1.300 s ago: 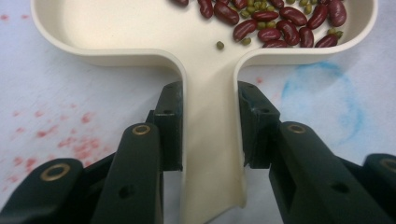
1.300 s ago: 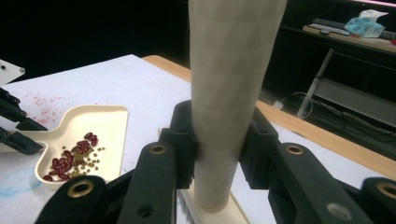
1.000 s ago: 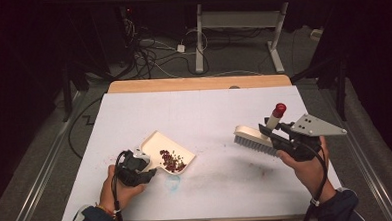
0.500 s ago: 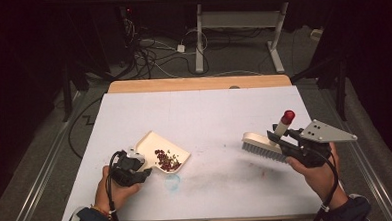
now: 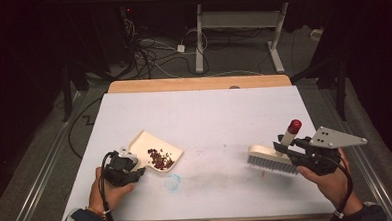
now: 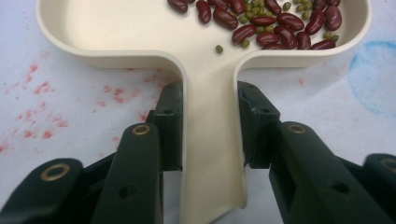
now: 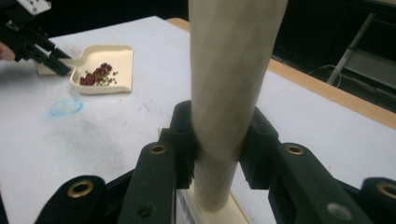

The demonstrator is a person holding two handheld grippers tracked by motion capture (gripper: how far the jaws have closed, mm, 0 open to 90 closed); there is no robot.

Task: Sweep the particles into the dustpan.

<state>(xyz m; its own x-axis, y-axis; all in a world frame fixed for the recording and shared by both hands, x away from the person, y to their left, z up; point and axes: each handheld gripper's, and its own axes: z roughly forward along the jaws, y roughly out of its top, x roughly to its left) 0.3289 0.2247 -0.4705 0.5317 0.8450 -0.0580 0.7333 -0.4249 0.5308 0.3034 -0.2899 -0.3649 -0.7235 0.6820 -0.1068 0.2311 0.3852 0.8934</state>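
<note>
**Dustpan and brush both gripped over the white surface**

The left tongs [image 6: 210, 130] are clamping the dustpan [image 5: 156, 152] by its flat handle, the pan lying on the surface [image 5: 209, 115] just ahead of them. The right tongs [image 7: 217, 154] are squeezing the brush [image 5: 273, 157] by its upright handle, bristles resting well apart to the right. The left gripper view is showing red and green beans [image 6: 275, 23] gathered at the pan's far side, while the high view is revealing the handle's red tip [image 5: 295, 125]

Cream dustpan [image 5: 158, 151] flat on bench, red and green beans [image 5: 158, 158] heaped inside, handle in my left fingers [image 6: 170, 126]. Cream brush [image 5: 270, 159] bristles-down at right, red-tipped handle upright in my right fingers [image 7: 184, 140].
</note>
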